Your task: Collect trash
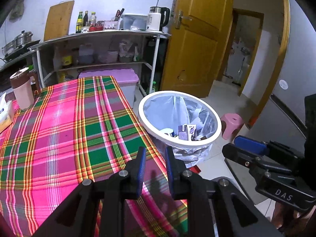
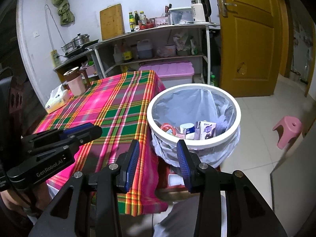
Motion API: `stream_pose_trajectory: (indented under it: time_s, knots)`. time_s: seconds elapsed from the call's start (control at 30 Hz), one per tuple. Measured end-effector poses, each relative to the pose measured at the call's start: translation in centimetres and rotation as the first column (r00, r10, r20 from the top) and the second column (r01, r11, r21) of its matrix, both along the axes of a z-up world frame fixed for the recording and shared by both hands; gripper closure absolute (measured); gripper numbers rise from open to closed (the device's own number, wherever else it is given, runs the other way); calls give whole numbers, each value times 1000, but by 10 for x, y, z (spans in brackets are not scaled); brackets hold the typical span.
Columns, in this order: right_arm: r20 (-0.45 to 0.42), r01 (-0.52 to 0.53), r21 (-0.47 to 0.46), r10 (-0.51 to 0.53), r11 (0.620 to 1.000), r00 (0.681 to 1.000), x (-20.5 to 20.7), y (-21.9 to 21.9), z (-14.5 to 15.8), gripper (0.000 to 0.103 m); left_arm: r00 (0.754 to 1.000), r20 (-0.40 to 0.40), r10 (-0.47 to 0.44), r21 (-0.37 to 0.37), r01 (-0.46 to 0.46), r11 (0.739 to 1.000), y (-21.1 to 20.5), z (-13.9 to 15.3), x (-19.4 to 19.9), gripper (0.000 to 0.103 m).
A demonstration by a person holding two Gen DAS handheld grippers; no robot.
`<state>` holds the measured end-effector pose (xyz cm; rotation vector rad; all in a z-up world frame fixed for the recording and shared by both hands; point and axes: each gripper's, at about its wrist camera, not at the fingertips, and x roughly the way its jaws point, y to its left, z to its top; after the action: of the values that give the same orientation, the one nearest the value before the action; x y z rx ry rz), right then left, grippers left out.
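A white-rimmed trash bin (image 1: 142, 116) (image 2: 238, 116) with a plastic liner stands on the floor by the table's right edge. Inside lie a purple-and-white carton (image 1: 187, 131) (image 2: 206, 130), a white roll (image 2: 187, 128) and a red wrapper (image 2: 166, 127). My left gripper (image 1: 155, 149) hovers over the plaid tablecloth's near right corner, its jaws almost together with nothing between them; it shows from the side in the right wrist view (image 2: 86, 130). My right gripper (image 2: 158, 142) hangs open and empty over the table's edge, just short of the bin, and appears in the left wrist view (image 1: 248, 144).
The pink and green plaid table (image 1: 69, 128) (image 2: 110, 106) carries a brown-lidded jug (image 1: 21, 88) (image 2: 75, 83) and a tissue pack (image 1: 5, 114) (image 2: 56, 100) at its far left. A pink stool (image 1: 231, 124) (image 2: 288, 129) stands on the tiles beyond the bin. A pink-lidded box (image 2: 167, 71) sits under the shelf.
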<state>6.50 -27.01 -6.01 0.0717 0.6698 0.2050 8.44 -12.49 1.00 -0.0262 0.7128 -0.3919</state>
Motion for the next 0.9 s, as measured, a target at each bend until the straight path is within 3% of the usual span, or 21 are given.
stream_pose_trajectory:
  time_s: [0.9]
  knots:
    - [6,-2,0,2,1000,1000,-4,1,1,63,1000,6,19,11,-19,1000,5,-1,-4,84]
